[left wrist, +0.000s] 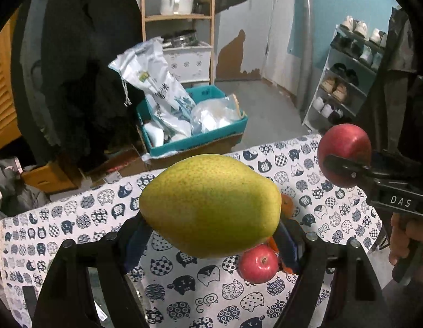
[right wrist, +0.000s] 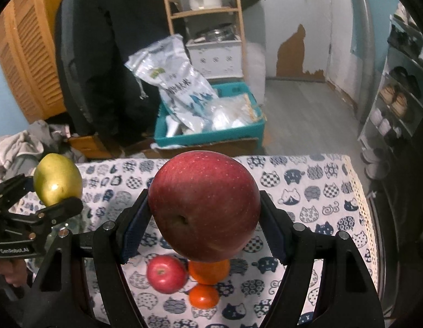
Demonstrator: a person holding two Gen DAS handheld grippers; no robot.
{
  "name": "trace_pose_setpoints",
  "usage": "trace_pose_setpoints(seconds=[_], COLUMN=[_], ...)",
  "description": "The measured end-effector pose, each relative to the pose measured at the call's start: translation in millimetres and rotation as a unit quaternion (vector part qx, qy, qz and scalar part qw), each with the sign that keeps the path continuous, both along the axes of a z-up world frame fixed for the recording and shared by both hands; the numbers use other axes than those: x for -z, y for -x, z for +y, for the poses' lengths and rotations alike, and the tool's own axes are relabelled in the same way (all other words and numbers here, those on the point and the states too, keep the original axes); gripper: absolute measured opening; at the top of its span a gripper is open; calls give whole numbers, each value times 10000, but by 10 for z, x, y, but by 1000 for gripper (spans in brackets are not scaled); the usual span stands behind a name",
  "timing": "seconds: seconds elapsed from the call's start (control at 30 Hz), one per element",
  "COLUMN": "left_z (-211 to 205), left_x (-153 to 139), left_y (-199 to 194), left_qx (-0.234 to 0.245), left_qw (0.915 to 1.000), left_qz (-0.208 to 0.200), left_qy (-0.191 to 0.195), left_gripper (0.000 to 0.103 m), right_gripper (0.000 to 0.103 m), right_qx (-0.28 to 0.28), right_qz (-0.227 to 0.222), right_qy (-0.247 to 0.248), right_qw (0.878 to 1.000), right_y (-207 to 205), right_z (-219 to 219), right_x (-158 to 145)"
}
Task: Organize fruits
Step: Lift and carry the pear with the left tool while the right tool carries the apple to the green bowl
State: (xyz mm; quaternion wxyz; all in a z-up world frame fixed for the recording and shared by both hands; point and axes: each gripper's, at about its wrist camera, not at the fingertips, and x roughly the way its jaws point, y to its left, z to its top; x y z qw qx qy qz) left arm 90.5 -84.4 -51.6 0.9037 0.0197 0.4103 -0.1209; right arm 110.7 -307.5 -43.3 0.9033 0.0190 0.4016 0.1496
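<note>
My left gripper [left wrist: 211, 227] is shut on a yellow-green pear [left wrist: 210, 205] and holds it above the cat-print tablecloth [left wrist: 74, 218]. My right gripper [right wrist: 204, 218] is shut on a large red apple [right wrist: 204, 205], also held above the cloth [right wrist: 307, 191]. On the cloth below lie a small red apple [right wrist: 166, 277], an orange [right wrist: 210, 270] and a smaller orange [right wrist: 203, 296], close together. The small apple [left wrist: 258, 263] shows under the pear in the left wrist view, with an orange [left wrist: 286, 205] partly hidden behind the pear. The right gripper with its apple [left wrist: 344, 154] appears at right there; the left gripper's pear [right wrist: 57, 181] appears at left in the right wrist view.
Beyond the table's far edge stands a teal crate [right wrist: 211, 134] with plastic bags on a cardboard box. A dark coat [right wrist: 107, 54] hangs at back left, a wooden shelf [right wrist: 203, 13] with a pot behind, and a shoe rack [left wrist: 348, 68] at right.
</note>
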Motion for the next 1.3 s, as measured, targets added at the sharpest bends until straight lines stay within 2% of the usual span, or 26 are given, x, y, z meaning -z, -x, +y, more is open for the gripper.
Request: trace_pose_setpoints(seconds=[0.27,0.67,0.93,1.3], left_z=[220,594,1004,1619], left_x=[-198,-246,-234,-62], left_y=[145,295,425,569], left_qx=[-90,-408,-794,-1408], left_qw=[9998,9987,9963,9896], left_qz=[-154,-190,-195,-19], left_qy=[126,222,253,279], left_gripper=[82,82,82,82], right_gripper=[74,74,74,74], right_qx=[-180,-588,-986,-1571], right_qz=[-153,-312,-290,-135], right_qy=[-51,-65,-56,-97], right_qw=[9997,9978,9947,9874], right_y=[100,140,123,89], right_z=[184,672,1149,1841], right_x=[-210,-404,-414,-329])
